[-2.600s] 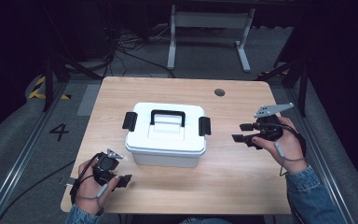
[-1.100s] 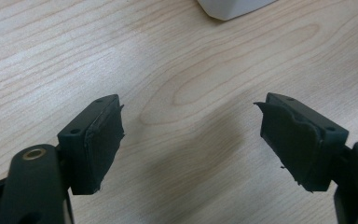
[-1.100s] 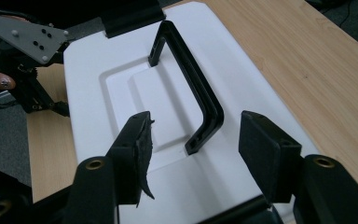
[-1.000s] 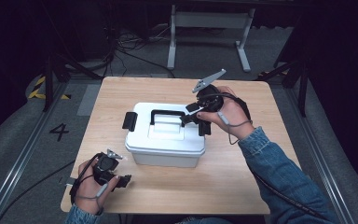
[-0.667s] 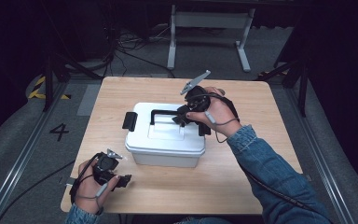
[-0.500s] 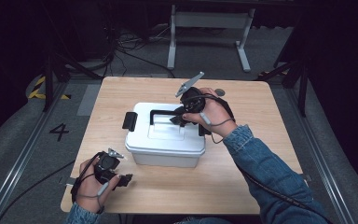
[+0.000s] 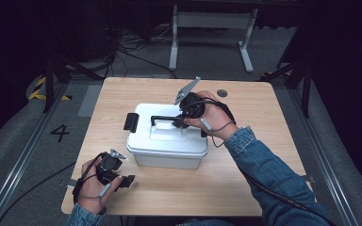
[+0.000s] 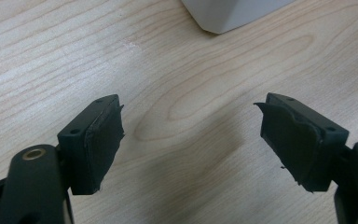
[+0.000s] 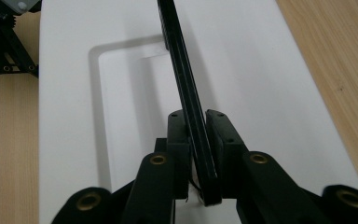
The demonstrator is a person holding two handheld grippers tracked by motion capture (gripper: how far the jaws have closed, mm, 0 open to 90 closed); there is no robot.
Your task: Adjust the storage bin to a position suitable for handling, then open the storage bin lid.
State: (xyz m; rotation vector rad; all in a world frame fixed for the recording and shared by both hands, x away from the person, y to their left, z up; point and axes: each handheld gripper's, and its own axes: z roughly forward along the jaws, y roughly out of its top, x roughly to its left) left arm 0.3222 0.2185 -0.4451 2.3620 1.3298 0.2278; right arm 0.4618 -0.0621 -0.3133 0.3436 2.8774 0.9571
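A white plastic box [image 7: 167, 141] with black side latches [image 7: 131, 121] stands in the middle of the wooden table. Its black carry handle [image 7: 162, 117] is raised upright above the white lid [image 9: 261, 84]. My right gripper [image 7: 178, 121] is shut on the handle [image 9: 186, 88] near its right end; in the right gripper view the bar runs straight up between the two pads. My left gripper [image 7: 126, 181] rests on the table near the front left corner, jaws wide apart, nothing between them. In the left gripper view a corner of the box [image 8: 228, 14] lies beyond its pads [image 8: 100, 140].
The wooden table [image 7: 245, 179] has bare surface in front of and to the right of the box. A small dark round hole [image 7: 222, 93] sits near its far edge. Behind the table stand a metal frame [image 7: 212, 28] and cables on the floor.
My right gripper came from the table's right side over to the box, closed on the handle and has it raised. The left gripper has stayed put.
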